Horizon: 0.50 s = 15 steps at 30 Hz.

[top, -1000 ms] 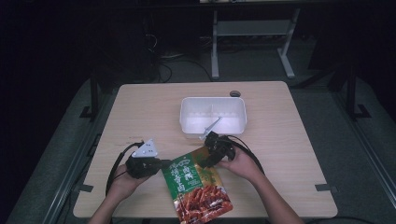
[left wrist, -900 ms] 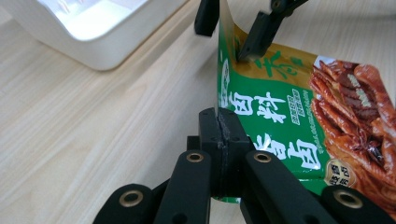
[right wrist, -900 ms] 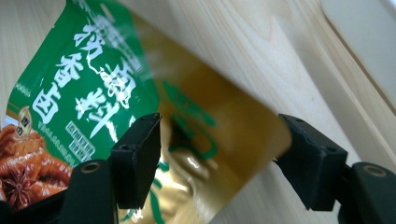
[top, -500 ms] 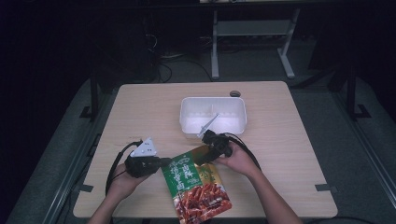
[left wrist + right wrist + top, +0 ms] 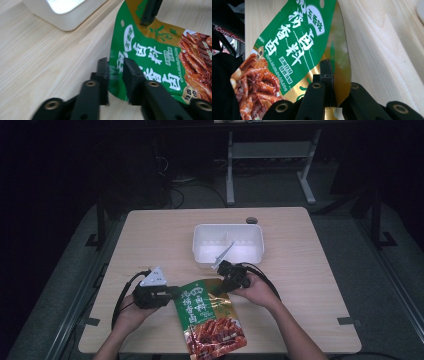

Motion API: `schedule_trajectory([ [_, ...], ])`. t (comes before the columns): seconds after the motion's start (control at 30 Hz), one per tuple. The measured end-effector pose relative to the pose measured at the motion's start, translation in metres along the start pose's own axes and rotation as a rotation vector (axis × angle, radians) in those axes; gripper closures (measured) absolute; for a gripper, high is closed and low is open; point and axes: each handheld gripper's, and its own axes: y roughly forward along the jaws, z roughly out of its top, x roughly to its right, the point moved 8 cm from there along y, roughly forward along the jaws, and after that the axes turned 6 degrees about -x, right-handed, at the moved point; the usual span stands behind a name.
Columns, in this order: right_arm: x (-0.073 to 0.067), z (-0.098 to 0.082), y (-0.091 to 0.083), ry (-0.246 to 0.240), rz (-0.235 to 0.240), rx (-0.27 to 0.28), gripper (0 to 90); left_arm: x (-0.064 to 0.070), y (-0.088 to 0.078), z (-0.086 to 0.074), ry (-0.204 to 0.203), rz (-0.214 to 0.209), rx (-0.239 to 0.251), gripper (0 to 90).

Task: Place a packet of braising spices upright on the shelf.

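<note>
The pouch point(image 5: 209, 316), green above with a picture of red-brown meat below, lay at the near edge of the table point(image 5: 310, 270), its lower end reaching the table's front edge, between the person's two hands. The right gripper point(image 5: 226, 284) sat at the pouch's upper right corner, just in front of the white tub point(image 5: 228, 243). Its jaws had just been closing, and in the right gripper view they were clamped on the gold edge of the pouch point(image 5: 294, 47), the foil pinched flat between them. A second earlier that gripper had hovered at the same corner with its jaws wide; half a second earlier they were partway in. The left gripper point(image 5: 170, 295) lay at the pouch's left edge, and its jaws had just been opening: in the left gripper view they point(image 5: 115, 75) stood a little apart with the green edge of the pouch point(image 5: 150, 57) passing through the gap, not visibly squeezed. In the earlier frames that gripper had been at the same spot. Neither hand had shifted across the table, and the pouch and the tub lay where they had been. The right gripper's black jaw tip point(image 5: 150, 12) showed at the pouch's far corner in the left gripper view
</note>
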Motion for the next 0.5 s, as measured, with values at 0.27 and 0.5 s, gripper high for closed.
schedule_trajectory([
  [0.27,-0.006,-0.007,-0.021,0.013,-0.025,0.006,89.7,-0.006,-0.005,-0.003,-0.026,0.013,0.028,49.8],
  [0.5,-0.006,-0.010,-0.039,0.030,-0.045,0.034,89.8,-0.013,-0.008,-0.006,-0.054,0.036,0.048,44.3],
])
